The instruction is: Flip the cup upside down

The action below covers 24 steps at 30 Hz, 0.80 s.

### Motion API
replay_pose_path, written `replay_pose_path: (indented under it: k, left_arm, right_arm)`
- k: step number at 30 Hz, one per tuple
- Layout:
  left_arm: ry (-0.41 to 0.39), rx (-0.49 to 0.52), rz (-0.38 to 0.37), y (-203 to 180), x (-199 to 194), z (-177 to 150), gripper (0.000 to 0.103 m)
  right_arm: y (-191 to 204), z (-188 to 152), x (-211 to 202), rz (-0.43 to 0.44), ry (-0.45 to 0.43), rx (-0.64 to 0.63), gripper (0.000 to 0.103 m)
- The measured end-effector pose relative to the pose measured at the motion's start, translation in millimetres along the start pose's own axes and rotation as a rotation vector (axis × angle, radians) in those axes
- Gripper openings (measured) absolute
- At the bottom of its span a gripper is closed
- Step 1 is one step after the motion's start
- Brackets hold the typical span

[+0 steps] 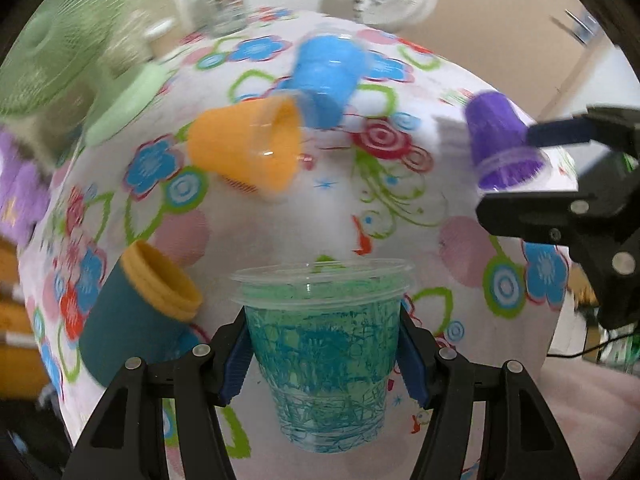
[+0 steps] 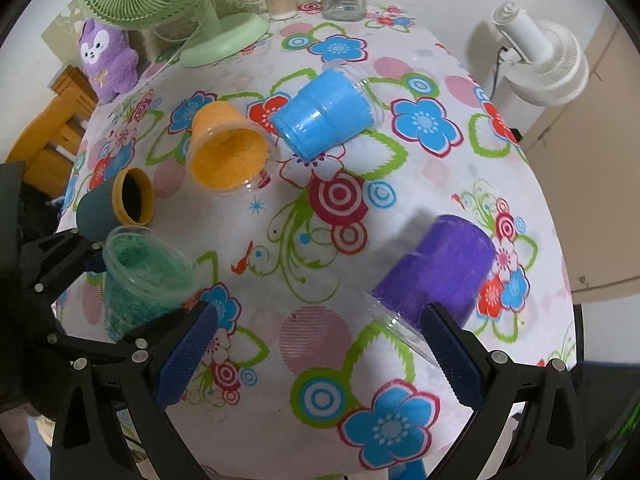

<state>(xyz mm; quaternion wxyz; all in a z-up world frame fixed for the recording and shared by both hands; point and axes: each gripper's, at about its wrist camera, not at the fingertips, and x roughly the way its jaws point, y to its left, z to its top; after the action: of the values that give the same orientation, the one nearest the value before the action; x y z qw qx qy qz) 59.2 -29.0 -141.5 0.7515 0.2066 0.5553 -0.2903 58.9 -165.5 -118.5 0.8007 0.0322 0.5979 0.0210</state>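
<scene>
You are working over a desk crowded with tipped cups, so the biggest risk is swinging the green cup into the teal-and-yellow cup lying just beside it as you rotate. Your left gripper is clamping the green cup mouth-up by its thin clear wall, and squeezing harder or twisting fast could be buckling it or letting it slip. Your right gripper is standing wide open, holding nothing, one finger close against the upside-down purple cup, which a small nudge could topple.

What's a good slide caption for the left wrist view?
Left gripper clamps the green cup upright above the floral tablecloth, other cups lying around.
</scene>
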Motion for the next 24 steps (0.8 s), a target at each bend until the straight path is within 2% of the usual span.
replay_pose_path:
  k: [7,12,14,17,19,24]
  left_arm:
    - [-0.010,0.139,-0.052,-14.3,11.7,4.2,0.065]
    - [0.013,0.156,-0.084,-18.7,23.8,6.9,0.068]
    - [0.024,0.122,-0.094,-16.5,22.4,6.1,0.075]
    - [-0.007,0.063,-0.114,-11.6,10.4,4.0,0.088]
    - [-0.022,0.022,-0.099,-7.2,2.1,2.0,0.091]
    - [-0.028,-0.152,-0.074,9.6,-20.5,-10.4,0.094]
  right_arm:
    - [-0.7,-9.5,-2.9,-0.043,-0.018,0.030,0.103]
    - [2.0,-7.7,-6.7,-0.071,-0.038,0.009,0.103]
    - [3.8,-5.9,-9.0,-0.064,-0.045,-0.003,0.103]
    - [9.3,-1.3,-12.4,-0.052,-0.052,-0.043,0.103]
    - [14.6,3.1,-13.6,-0.042,-0.052,-0.078,0.103]
    - [31.3,13.0,-19.5,0.011,-0.048,-0.193,0.103]
